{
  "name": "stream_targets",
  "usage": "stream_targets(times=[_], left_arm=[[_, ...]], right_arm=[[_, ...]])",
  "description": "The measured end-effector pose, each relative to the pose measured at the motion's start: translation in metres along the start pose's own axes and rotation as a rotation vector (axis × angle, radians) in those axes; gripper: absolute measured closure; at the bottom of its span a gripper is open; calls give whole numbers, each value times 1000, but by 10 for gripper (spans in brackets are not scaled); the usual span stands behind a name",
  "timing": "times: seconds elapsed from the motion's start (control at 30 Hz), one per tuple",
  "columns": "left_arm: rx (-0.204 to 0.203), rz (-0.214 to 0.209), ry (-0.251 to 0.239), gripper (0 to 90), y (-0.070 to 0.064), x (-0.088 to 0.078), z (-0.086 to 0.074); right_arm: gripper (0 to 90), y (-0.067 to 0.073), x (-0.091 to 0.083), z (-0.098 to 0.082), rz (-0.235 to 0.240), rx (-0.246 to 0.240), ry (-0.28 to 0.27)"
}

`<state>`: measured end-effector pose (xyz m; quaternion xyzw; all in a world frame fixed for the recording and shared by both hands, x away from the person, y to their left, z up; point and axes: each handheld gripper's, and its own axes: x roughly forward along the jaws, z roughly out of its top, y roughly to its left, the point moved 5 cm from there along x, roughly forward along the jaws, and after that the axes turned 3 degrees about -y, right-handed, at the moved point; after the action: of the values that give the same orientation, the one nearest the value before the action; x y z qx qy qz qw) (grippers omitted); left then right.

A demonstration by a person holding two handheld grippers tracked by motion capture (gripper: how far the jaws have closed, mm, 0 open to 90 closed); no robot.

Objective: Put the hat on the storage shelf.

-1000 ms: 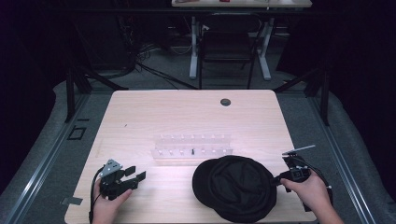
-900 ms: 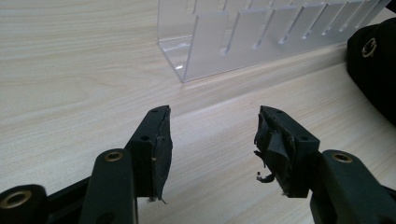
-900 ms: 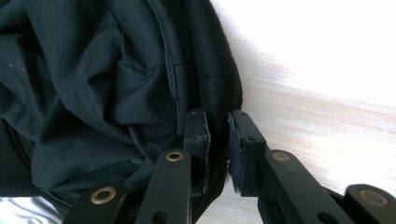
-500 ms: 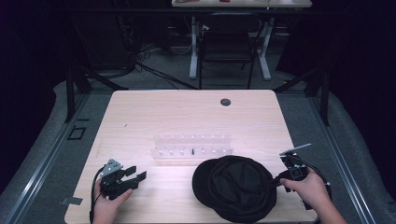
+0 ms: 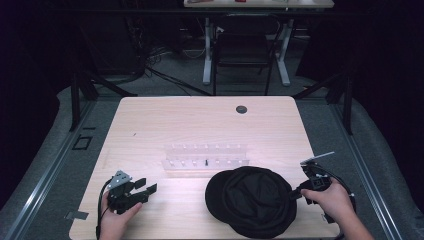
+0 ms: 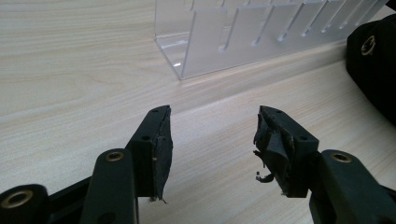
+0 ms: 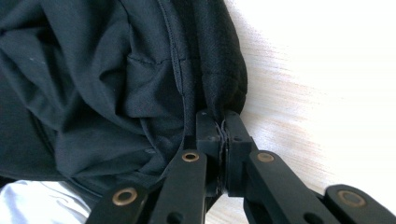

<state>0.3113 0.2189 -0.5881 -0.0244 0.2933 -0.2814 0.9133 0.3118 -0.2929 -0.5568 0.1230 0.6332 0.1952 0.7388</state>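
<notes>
Black cap (image 5: 255,200) lying at the near right of the wooden table (image 5: 200,125), just in front of the clear slotted rack (image 5: 206,155). Right gripper (image 5: 296,192) at the cap's right edge, jaws just drawn together and now pinched tight on the fabric rim; in the right gripper view, cloth of the cap (image 7: 116,79) squeezed between the two black pads (image 7: 212,135), the gripper (image 7: 223,122) low over the tabletop. Left gripper (image 5: 147,186) resting at the near left of the table, well apart from the cap, jaws spread wide with nothing between them. In the left gripper view, bare wood between the pads (image 6: 161,140), rack (image 6: 243,32) beyond, cap's edge (image 6: 373,60) at far right.
</notes>
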Motion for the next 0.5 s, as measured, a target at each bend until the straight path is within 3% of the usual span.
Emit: stream_targets(times=[0.07,0.1,0.27,0.3,0.5], left_arm=[[1,2,-4,458,0,0,0],[1,2,-4,458,0,0,0],[3,3,-2,462,0,0,0],[3,3,-3,462,0,0,0],[3,5,-3,463,0,0,0]], right_arm=[[883,-1,-7,0,10,-27,33],[883,2,-5,1,35,12,-20],[885,4,-17,3,74,-9,0],[885,7,-18,3,92,20,-32],[885,13,-28,4,156,18,-48]])
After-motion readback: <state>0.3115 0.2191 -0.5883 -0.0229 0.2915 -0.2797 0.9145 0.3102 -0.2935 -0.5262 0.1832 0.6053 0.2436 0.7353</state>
